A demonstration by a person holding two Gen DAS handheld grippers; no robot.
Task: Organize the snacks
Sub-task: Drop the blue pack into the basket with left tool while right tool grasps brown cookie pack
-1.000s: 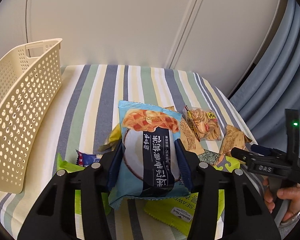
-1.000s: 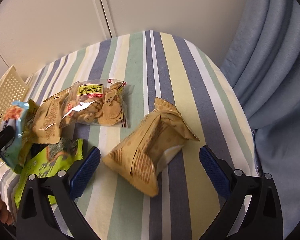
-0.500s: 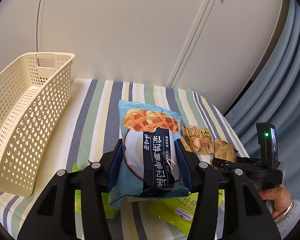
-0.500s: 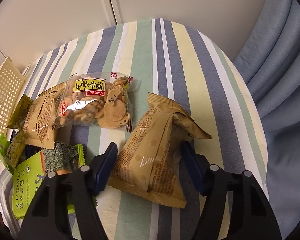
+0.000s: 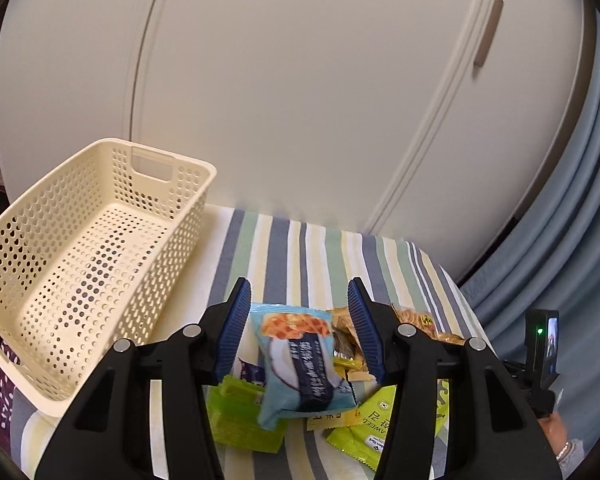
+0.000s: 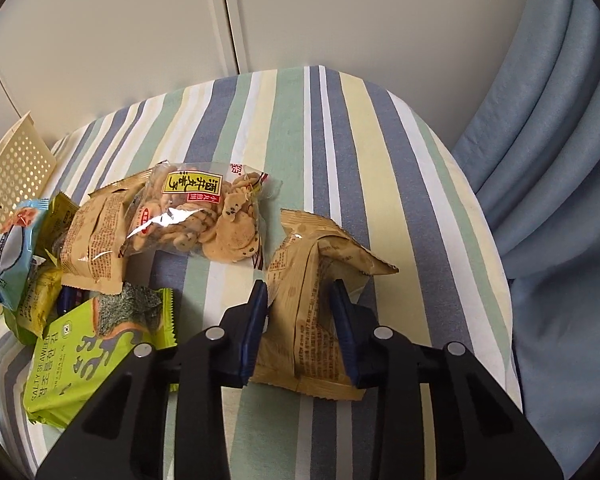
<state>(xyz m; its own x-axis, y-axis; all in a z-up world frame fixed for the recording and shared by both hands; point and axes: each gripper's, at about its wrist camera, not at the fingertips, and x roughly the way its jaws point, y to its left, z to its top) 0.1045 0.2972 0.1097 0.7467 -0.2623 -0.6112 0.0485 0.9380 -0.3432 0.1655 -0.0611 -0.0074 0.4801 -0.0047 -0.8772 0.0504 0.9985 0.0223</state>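
My left gripper [image 5: 298, 304] hangs open above the snack pile; a light blue pastry packet [image 5: 304, 364] lies loose on the pile below its fingers. The same blue packet [image 6: 10, 256] shows at the left edge of the right wrist view. My right gripper [image 6: 299, 286] is shut on a tan foil packet [image 6: 320, 252], pinching its middle on the striped tablecloth [image 6: 340, 140]. An empty cream perforated basket [image 5: 80, 248] stands to the left of the pile.
A clear cracker bag [image 6: 204, 212], another tan packet [image 6: 96, 236] and a green seaweed packet [image 6: 88, 352] lie in the pile. Blue curtain [image 6: 540, 120] hangs past the table's right edge. White cupboard doors [image 5: 300, 100] stand behind. A hand [image 5: 560, 444] holds the right gripper.
The left gripper rose, opened, and the blue packet dropped from its fingers onto the pile. The right gripper closed from wide open onto the tan packet.
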